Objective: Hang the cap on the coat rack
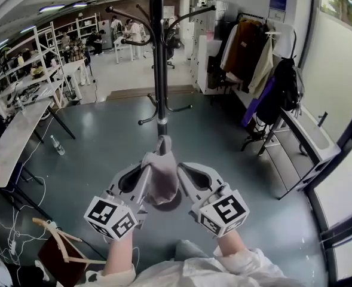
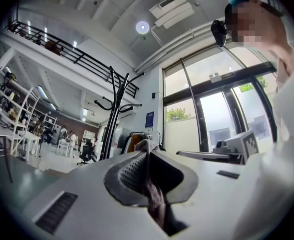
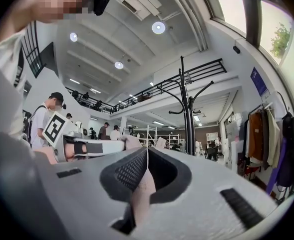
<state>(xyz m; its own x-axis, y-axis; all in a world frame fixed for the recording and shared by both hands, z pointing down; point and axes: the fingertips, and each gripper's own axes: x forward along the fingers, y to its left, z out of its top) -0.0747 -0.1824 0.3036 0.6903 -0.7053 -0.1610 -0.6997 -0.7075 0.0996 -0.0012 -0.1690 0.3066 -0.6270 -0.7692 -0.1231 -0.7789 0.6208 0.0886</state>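
Both left tool (image 1: 147, 171) and right tool (image 1: 180, 171) clamp cap (image 1: 162, 185); coat rack (image 1: 159, 58) ahead.

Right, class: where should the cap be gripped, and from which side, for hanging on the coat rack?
Likely its side edges, from the person's side: the cap is limp cloth that pinches flat, as left gripper and right gripper show, and the coat rack stands beyond.

Left claw (image 1: 147, 171) and right claw (image 1: 183, 173) side by side, nearly level, each clamped on the cap (image 1: 162, 184).
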